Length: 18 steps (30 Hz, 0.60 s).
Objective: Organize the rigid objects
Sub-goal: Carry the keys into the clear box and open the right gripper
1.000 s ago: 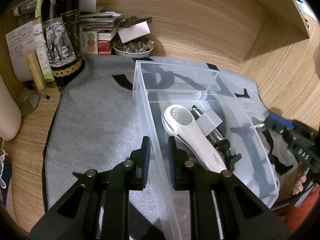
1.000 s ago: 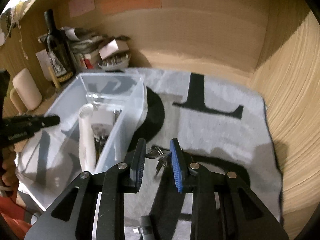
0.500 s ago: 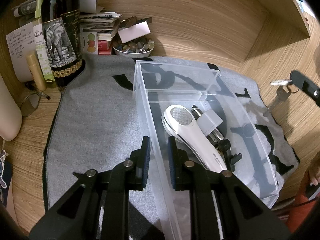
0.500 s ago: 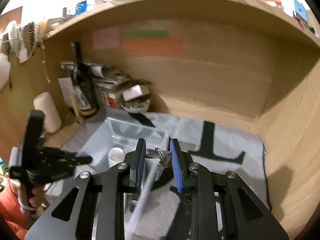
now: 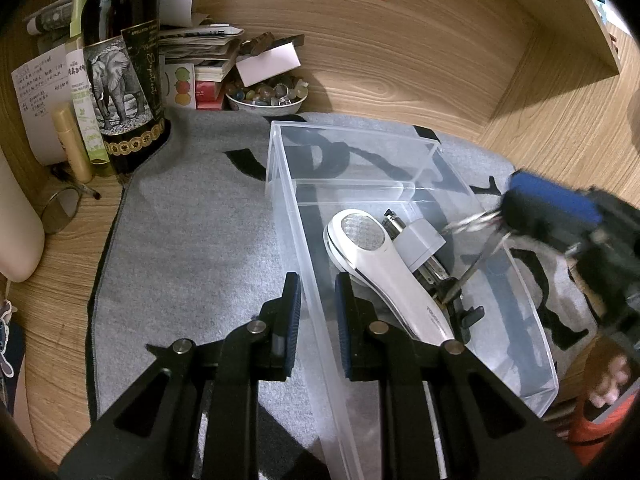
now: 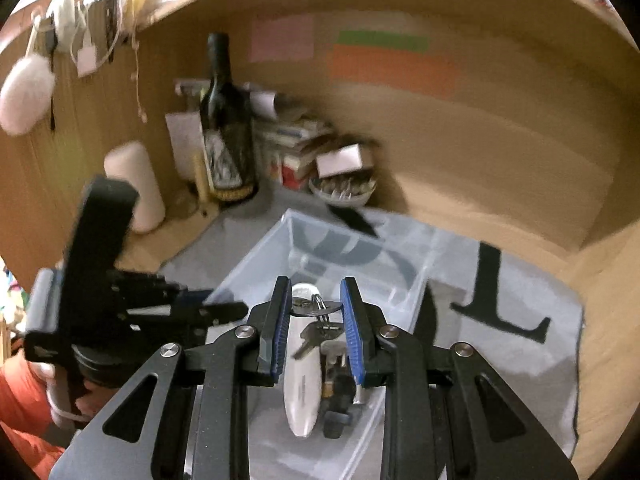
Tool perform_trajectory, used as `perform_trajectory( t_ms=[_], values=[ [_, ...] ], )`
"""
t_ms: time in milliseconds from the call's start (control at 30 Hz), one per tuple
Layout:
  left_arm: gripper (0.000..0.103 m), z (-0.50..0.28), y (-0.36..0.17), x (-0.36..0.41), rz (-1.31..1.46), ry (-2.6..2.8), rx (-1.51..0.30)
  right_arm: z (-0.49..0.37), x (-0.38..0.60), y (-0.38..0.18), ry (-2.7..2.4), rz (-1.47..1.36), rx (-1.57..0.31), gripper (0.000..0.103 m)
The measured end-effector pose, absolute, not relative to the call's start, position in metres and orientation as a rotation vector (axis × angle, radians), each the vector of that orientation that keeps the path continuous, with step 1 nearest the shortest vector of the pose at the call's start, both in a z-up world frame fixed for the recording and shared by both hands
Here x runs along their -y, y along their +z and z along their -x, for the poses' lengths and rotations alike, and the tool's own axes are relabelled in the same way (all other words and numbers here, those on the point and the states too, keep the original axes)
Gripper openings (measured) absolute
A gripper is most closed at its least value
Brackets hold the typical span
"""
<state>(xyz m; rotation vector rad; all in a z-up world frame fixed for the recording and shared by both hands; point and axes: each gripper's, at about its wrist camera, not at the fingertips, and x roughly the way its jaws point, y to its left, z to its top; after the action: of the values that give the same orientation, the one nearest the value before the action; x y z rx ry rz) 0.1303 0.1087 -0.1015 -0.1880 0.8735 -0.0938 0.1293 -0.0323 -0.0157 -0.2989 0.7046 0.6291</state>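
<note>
The left gripper [image 5: 316,312] clamps the near wall of the clear bin [image 5: 536,320], evidently steadying it, while the right gripper [image 6: 316,320] holds the keys [image 6: 318,330] by their ring above the bin's contents, apparently for dropping in.

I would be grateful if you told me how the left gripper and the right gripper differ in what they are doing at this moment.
The left gripper straddles the near wall of the clear bin, one finger outside and one inside; the right gripper hangs above the bin's inside. The left gripper carries nothing, while the right gripper holds a ring of keys dangling over the white handheld device. Both have black frames with blue pads.
</note>
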Motion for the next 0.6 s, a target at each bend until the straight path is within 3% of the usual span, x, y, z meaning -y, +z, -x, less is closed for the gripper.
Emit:
perform_trajectory(
  t_ms=[600],
  values=[
    [0.016,-0.13,-0.102,-0.109,0.188,-0.093,-0.873,-0.145,0.03,-0.066,0.601,0.409,-0.848,0.023]
  ],
)
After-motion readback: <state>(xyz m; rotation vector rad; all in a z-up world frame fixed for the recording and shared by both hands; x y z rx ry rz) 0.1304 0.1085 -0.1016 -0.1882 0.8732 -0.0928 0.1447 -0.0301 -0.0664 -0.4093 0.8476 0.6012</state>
